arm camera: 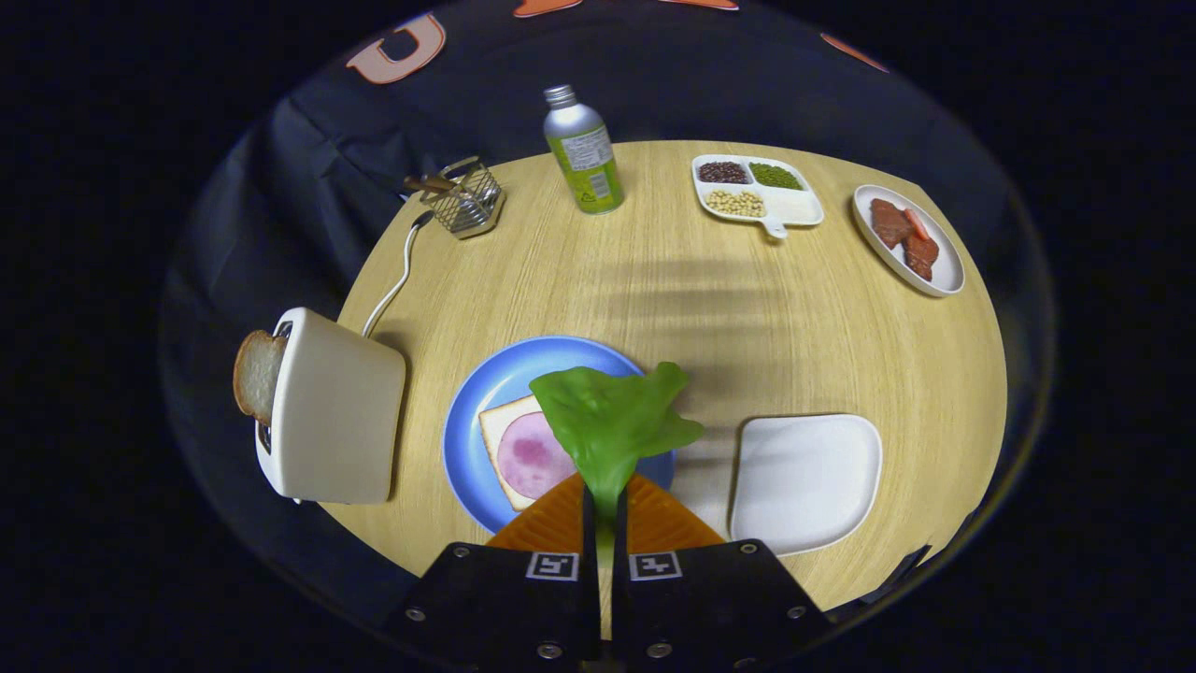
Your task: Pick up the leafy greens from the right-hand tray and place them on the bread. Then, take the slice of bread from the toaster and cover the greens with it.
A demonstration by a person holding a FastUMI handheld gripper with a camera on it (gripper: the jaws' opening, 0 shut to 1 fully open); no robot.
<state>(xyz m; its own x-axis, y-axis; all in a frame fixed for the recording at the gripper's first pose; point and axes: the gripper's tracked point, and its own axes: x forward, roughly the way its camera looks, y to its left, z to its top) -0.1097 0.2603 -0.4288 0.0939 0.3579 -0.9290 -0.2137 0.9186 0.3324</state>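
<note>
Greens [612, 421] hang from the hand-held gripper [605, 500], whose two fingers are pressed together on the lower stem of the leaf, so the jaws stand almost closed with only the leaf between them. The leaf spreads upward just ahead of the fingertips and is held above the right edge of the blue plate [486, 393]. On this plate lies a slice of bread [500, 425] with a round pink slice of ham [528, 455] on top; the leaf covers part of them in the view. To the right of the plate, near it, stands the white tray [808, 481]. To the left of the plate is the toaster [332, 411], and a second bread slice [257, 374] sticks out of it. Beyond, on the far part of the round wooden worktop [729, 308], stand a bottle [584, 154], a wire basket [467, 198], a divided dish [757, 192] with beans and a plate with meat [906, 238].
</note>
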